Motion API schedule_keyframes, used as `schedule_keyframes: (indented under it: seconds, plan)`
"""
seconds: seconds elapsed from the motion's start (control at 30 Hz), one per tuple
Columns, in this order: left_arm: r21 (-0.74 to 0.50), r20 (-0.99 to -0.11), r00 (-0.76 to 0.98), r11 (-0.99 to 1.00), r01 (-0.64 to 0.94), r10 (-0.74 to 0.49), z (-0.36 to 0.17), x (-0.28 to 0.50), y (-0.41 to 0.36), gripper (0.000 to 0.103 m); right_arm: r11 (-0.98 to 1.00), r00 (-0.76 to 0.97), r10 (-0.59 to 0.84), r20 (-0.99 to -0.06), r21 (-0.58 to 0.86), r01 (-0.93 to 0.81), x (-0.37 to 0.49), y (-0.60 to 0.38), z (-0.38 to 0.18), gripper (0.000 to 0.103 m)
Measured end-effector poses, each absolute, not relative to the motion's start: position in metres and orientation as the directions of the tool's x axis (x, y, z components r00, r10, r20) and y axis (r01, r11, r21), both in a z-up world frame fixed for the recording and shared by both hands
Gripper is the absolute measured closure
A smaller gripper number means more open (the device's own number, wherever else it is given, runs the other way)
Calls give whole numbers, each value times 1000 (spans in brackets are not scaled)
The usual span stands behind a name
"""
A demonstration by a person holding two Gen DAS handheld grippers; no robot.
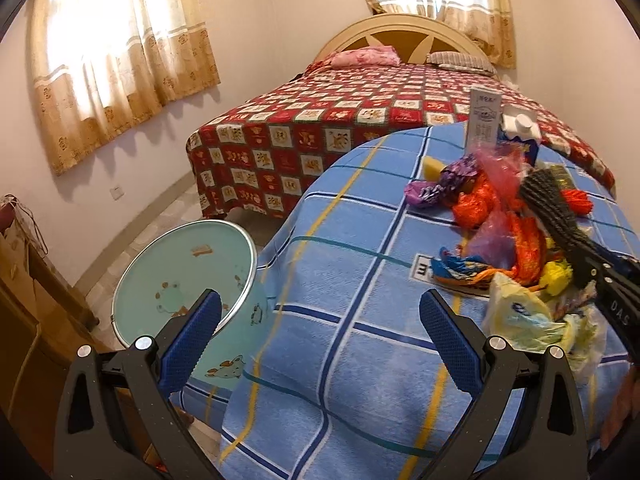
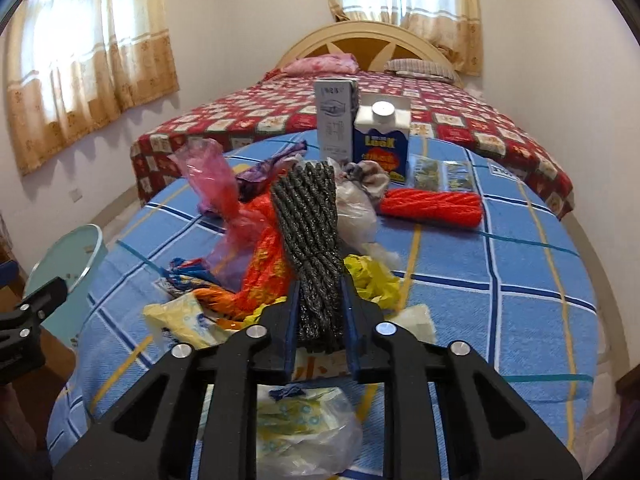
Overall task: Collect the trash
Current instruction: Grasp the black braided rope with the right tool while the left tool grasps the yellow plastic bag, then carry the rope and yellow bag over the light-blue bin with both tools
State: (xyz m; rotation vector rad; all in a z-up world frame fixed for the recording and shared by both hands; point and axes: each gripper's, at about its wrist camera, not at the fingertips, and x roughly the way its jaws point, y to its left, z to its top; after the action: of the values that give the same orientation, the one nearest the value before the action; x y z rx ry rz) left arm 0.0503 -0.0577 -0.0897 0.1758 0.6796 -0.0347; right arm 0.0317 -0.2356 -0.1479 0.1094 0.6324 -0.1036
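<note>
My right gripper is shut on a dark grey rope bundle and holds it above a pile of crumpled wrappers and plastic bags on the blue checked table. The bundle also shows in the left wrist view, above the trash pile. My left gripper is open and empty, over the table's left edge, beside a light green trash bin on the floor. The bin shows at the left in the right wrist view.
A red rope bundle, a grey carton, a blue and white milk carton and a packet stand at the table's far side. A bed with a red quilt lies behind. Wooden furniture is at the left.
</note>
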Motion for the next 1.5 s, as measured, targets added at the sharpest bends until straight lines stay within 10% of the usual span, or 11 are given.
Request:
schedule_keyframes:
  seconds: [0.3, 0.7, 0.87, 1.0, 1.5]
  plan:
    - [128, -619, 781, 971, 204, -82, -80, 19, -94, 6, 980, 873, -84, -481, 117, 159, -34, -255, -100, 92]
    - [138, -677, 715, 925, 355, -173, -113, 3, -164, 9, 948, 817, -177, -549, 127, 291, -91, -312, -140, 92]
    - [124, -724, 664, 911, 394, -188, -129, 6, -178, 34, 942, 807, -158, -569, 158, 296, -91, -321, -157, 92]
    - [72, -750, 619, 902, 426, -233, -135, 9, -182, 83, 946, 815, -148, -560, 160, 282, -92, -319, -158, 92]
    - [116, -652, 733, 929, 352, -196, -72, 1, -114, 90, 977, 852, -77, -518, 130, 168, -79, -275, -125, 92]
